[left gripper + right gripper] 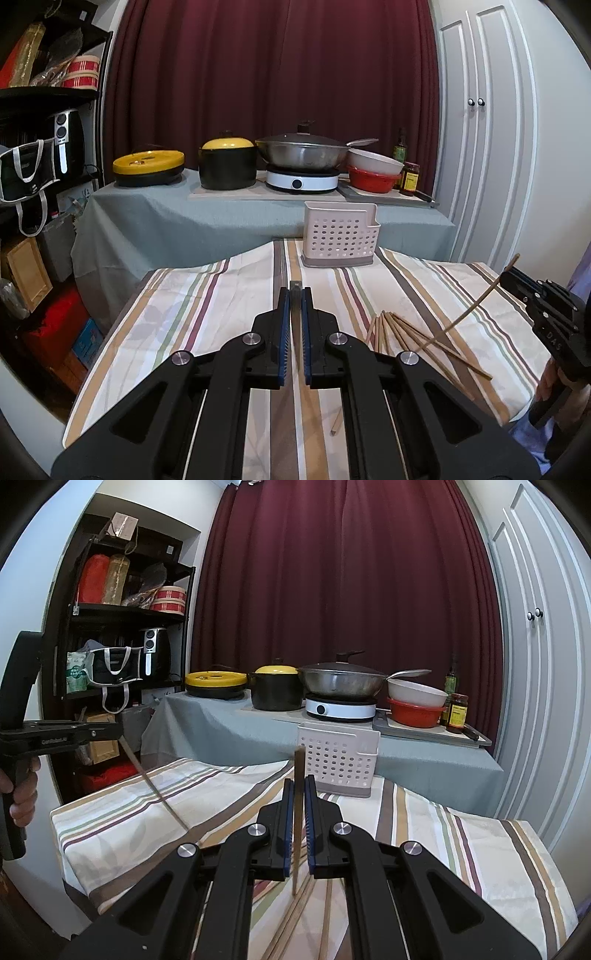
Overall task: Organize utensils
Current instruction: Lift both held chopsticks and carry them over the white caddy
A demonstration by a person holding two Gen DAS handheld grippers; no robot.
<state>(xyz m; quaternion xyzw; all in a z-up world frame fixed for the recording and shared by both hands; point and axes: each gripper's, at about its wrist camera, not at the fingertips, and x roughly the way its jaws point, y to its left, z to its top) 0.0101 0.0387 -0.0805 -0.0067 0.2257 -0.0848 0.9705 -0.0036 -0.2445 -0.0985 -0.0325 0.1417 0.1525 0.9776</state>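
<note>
Your left gripper (294, 295) has its fingers (283, 325) clenched on one chopstick (295, 314); in the left wrist view you see it as a thin dark strip between the blue pads, with its tip just above them. From the right wrist view this same gripper stands at the left edge, held by your hand (22, 794), and its chopstick slants down toward the striped cloth.

Your right gripper (300, 786) also has its fingers (287, 812) pressed together on a chopstick of its own (297, 812), which stands nearly upright between the pads and rises above them. In the left wrist view this stick is a long thin line that goes from the right gripper down to the pile.

The rest of the chopsticks (402, 336) lie in a loose fan on the desk (207, 314), on the right half of the striped cloth, and they cross each other. One short piece of stick (336, 421) lies apart from them, nearer to you.

The white perforated utensil holder (340, 234) stands upright at the far edge of the desk, well apart from the pile. Whether anything is inside it, you cannot tell from here.

Behind it a second surface with a grey cloth carries pots, a wok (303, 151) on a small cooker, and bowls.
</note>
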